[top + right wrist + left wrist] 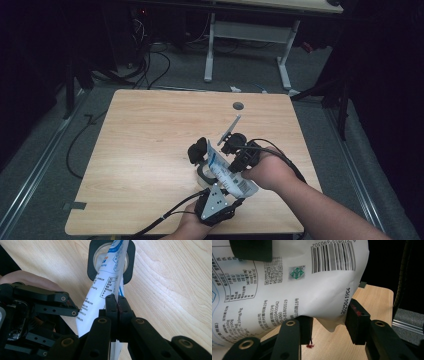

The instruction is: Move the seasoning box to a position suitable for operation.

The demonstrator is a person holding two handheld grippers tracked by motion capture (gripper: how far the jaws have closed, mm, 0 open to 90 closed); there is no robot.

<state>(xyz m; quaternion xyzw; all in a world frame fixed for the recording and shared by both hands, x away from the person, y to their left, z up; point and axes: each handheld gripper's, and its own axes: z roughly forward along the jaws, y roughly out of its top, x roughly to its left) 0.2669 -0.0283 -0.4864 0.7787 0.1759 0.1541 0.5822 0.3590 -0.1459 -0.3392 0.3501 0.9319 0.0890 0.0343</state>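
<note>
A white printed plastic pouch (227,172) with blue markings and a barcode is held above a light wooden table (150,150), near its front edge and right of centre. The right gripper (117,303) is clenched on the pouch's thin side seam. The left gripper (329,322) stands half open about the pouch's lower corner; its right pad is seen apart from the film, and contact at the left pad cannot be told. The pouch's top end is tilted down into a round clear cup with a black rim (111,261), which stands on the table beneath it.

Judged from this, pouring is under way: the mouth has been brought to the cup, while emptying the pouch and setting it down appear to remain. How much has gone in cannot be told.

A small round grey plug (238,105) is set in the table near the far edge, well apart. A white desk frame (250,37) and cables lie on the floor beyond. Nothing blocks the cup.
</note>
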